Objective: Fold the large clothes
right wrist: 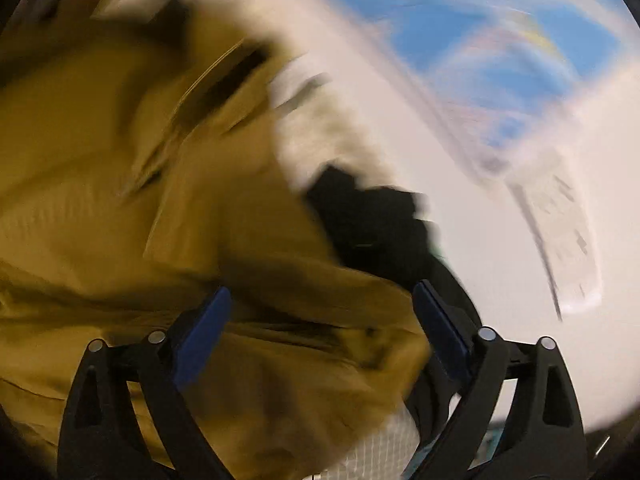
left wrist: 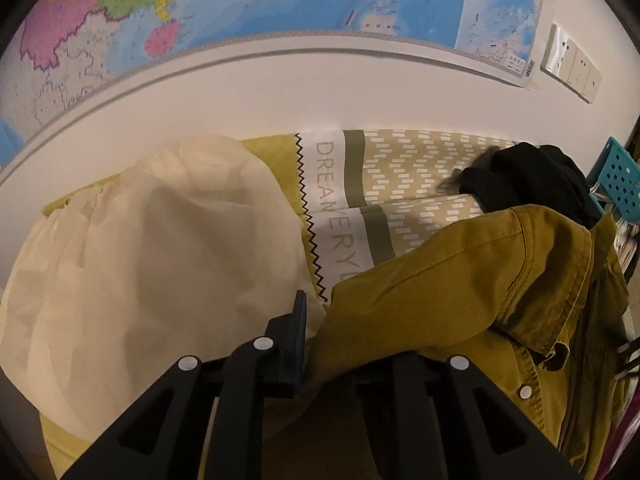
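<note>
The mustard jacket [left wrist: 460, 300] is heaped at the right of the bed, over the patterned bedding [left wrist: 400, 168]. The right gripper [right wrist: 320, 332] stands wide apart, cloth lying loose between. The left gripper [left wrist: 316, 344] looks nearly together; cloth hides one finger, so grip cannot be told. Risk: jacket sliding off unheld. The teal basket [left wrist: 620, 176], far right: contents not discernible.

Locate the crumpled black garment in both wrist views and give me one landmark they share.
Left wrist view: the crumpled black garment lies at the right, on the patterned bedding, above the mustard-yellow jacket.
Right wrist view: it is just right of centre, blurred, beyond the jacket.
Shared landmark: the coloured wall map, top of the left view, upper right in the right view.
</note>
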A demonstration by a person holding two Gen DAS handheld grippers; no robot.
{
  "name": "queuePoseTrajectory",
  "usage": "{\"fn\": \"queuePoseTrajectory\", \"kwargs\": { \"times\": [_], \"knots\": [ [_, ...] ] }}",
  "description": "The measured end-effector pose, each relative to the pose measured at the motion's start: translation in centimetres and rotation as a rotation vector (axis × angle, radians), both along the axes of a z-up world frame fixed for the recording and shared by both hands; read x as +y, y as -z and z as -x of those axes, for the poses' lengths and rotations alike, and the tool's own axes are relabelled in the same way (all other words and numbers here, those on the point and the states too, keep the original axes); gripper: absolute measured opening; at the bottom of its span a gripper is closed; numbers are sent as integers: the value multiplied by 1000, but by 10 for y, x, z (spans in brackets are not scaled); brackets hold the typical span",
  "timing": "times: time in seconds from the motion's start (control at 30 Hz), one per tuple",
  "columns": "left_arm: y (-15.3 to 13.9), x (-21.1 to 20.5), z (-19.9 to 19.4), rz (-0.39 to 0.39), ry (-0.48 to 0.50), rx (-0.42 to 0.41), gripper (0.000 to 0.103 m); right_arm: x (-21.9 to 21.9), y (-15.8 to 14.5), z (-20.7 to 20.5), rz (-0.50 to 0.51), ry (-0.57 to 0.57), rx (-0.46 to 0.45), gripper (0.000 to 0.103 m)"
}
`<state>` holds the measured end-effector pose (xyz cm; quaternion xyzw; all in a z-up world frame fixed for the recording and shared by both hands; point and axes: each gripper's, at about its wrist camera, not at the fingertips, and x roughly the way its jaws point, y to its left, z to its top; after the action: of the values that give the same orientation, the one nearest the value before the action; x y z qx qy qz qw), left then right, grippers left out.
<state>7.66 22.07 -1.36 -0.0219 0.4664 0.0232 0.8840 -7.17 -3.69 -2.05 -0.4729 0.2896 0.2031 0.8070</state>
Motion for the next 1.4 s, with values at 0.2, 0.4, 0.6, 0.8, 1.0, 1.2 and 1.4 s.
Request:
{"fn": "queuePoseTrajectory", "kwargs": {
  "times": [0.2,0.4,0.6,0.8,1.0,1.2,1.4],
  "knots": [
    [4,-2,-2,-14,14,5,17,19,27,-42,-23,-17,103,58],
    [-7,11,-8,92,29,-25,5,-29,-53,-87,-480,174,148,2],
    [-20,25,-14,170,4,-55,7,-40,-89,-108,-561,177,150,11],
    [9,26,-27,135,-34,22,14,-47,-58,-128,-549,299,170,1],
    [-7,14,-16,13,71,-65,61,-48,-58,-98,-540,166,170,88],
    [-9,-26,-17,-156,235,-85,70,-11,-23,-81,-274,86,81,89],
    [7,-18,-49,-68,161,-5,8,-18,-33,-126,-396,214,168,6]
  ]
}}
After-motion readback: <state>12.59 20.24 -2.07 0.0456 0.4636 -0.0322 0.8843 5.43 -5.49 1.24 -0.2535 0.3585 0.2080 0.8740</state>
